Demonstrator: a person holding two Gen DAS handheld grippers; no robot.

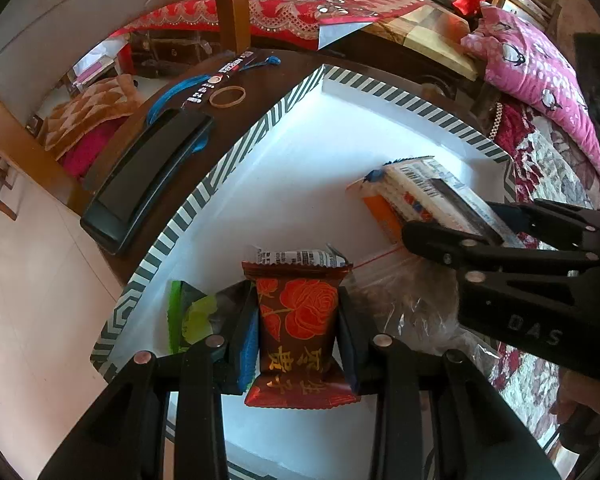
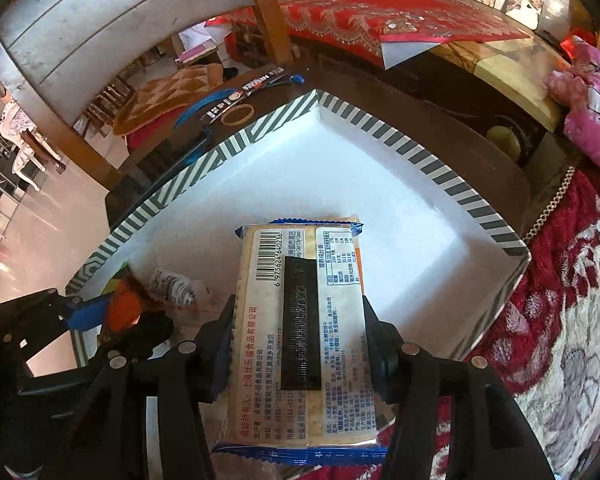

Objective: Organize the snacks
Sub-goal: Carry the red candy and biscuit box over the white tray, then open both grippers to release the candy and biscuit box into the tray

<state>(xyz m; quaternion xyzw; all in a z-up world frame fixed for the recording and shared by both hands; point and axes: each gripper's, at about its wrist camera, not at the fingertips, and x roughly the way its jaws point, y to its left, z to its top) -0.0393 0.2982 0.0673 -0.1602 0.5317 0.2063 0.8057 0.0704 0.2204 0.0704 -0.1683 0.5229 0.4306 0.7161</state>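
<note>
**Two snacks held over the box**

Left gripper (image 1: 298, 332) fingers clamp the rose packet (image 1: 296, 320); right gripper (image 2: 300, 344) fingers clamp the cracker pack (image 2: 300, 320). Both hang above the striped box (image 2: 440, 168). Beside the left fingers a green packet (image 1: 188, 316) already lies inside; neither held snack is placed yet.

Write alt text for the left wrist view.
The left gripper clamps a dark red rose-print snack packet above a white tray with a striped rim. At right, the right gripper holds a cracker pack over the tray.
</note>
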